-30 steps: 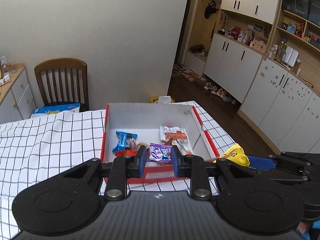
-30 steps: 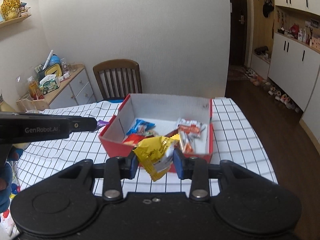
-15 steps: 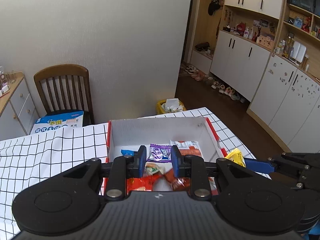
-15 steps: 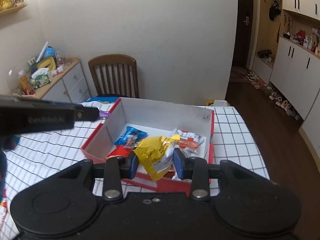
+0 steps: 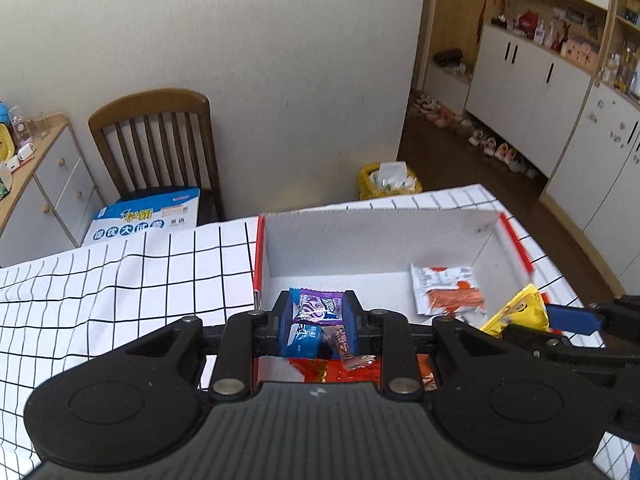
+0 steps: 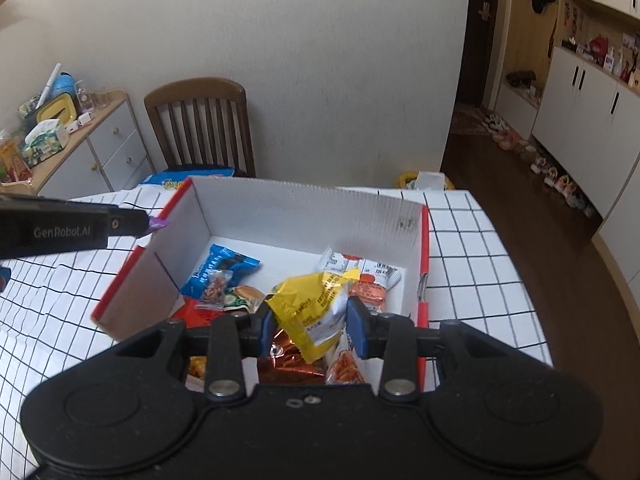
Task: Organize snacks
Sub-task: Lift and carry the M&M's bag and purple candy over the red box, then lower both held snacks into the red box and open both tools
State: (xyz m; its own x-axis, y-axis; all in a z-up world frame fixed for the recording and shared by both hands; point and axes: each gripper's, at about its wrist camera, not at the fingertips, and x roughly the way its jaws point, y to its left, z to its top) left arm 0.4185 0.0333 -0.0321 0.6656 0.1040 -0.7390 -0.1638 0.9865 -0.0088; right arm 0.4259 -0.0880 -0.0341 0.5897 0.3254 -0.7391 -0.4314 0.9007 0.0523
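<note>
I have the left gripper [image 5: 317,322] clamped on a purple packet [image 5: 319,307] and the right gripper [image 6: 313,330] clamped on a yellow packet [image 6: 311,309]. Both hang over the box [image 6: 304,210], so letting go should drop them inside.

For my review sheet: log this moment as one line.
left gripper: holds purple packet | right gripper: holds yellow packet | both over box

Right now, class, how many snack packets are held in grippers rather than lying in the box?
2. The left gripper holds a purple packet; the right gripper holds a yellow packet. Both hang over the box.
</note>
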